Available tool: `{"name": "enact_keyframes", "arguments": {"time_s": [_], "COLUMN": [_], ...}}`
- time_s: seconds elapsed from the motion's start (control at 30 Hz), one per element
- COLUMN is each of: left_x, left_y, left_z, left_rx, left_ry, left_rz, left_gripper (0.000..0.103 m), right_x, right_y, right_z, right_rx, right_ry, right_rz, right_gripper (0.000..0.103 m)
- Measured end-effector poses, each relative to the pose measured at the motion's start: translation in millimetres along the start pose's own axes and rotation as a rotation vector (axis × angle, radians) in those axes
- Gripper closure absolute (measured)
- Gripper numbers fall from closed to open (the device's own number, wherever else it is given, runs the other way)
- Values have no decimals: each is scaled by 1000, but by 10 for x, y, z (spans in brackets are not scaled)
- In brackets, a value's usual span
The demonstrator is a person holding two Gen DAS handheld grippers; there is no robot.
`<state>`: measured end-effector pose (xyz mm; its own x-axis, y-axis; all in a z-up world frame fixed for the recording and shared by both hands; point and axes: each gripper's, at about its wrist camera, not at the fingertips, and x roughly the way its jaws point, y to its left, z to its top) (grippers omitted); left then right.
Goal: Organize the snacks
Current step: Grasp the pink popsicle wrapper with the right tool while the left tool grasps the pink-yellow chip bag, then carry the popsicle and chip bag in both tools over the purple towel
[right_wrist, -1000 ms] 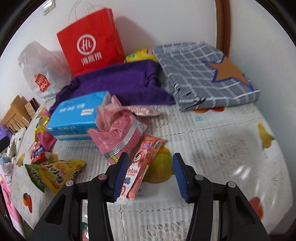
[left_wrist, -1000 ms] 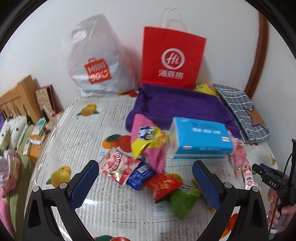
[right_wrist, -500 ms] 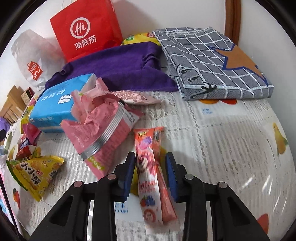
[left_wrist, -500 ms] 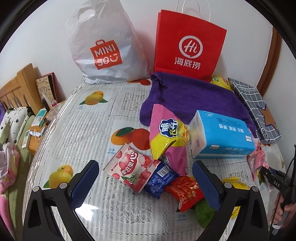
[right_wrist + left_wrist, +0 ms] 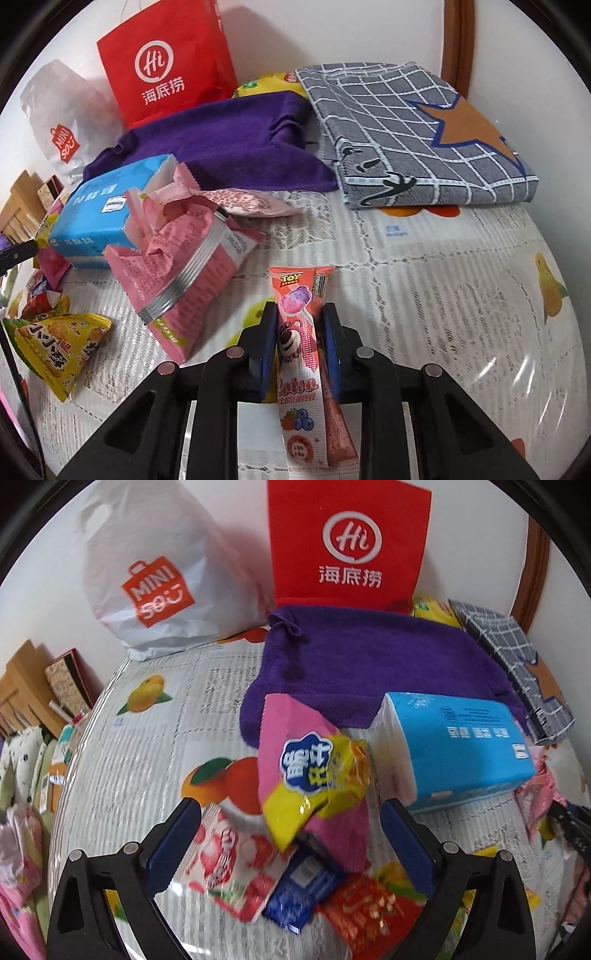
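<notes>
Several snack packets lie on a fruit-print tablecloth. My left gripper hangs open just above a pile, holding nothing. Between its fingers show a pink and yellow bag, a red-and-white candy packet, a blue packet and a red packet. My right gripper is closing its jaws on a long pink lollipop packet, with both pads against the packet's sides. A crumpled pink bag and a yellow triangular bag lie to its left.
A blue tissue pack sits right of the pile, on the edge of a purple towel. A red paper bag and a white plastic bag stand against the wall. A grey checked cloth is folded at the back right.
My left gripper has come forward and down over the snack pile. The right jaws have closed in from wide apart onto the pink lollipop packet.
</notes>
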<state>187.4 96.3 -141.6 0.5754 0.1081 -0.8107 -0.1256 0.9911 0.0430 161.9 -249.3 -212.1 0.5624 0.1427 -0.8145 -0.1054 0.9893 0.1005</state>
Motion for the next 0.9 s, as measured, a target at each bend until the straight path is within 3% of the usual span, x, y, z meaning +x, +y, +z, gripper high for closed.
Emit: {"name": "enact_keyframes", "arguments": {"time_s": [0.1,0.17,0.23,0.37,0.9], "left_x": [128,210,263,290,-374], "left_y": [-56,-106,-137,-137,141], "left_z": [45,55,57,54,15], "left_rx": [20,42,49,46,-11], "left_ry": [23,42,52,59,-40], "left_rz": [-17,-24,-29,-81,-146], "left_gripper": [6,13,34,54,58], "right_x": [-34,-52,-88,-190,-689], "right_y": [-25,-28,-25,-1,317], "right_z": [4,14,27,62,138], "right_rx": [8,11,13,13,-17], "right_ry": [-1,-1,-4,-22,-111], "right_rz": [0,4,-2,-10,40], "right_gripper": [79,79,79,79,79]}}
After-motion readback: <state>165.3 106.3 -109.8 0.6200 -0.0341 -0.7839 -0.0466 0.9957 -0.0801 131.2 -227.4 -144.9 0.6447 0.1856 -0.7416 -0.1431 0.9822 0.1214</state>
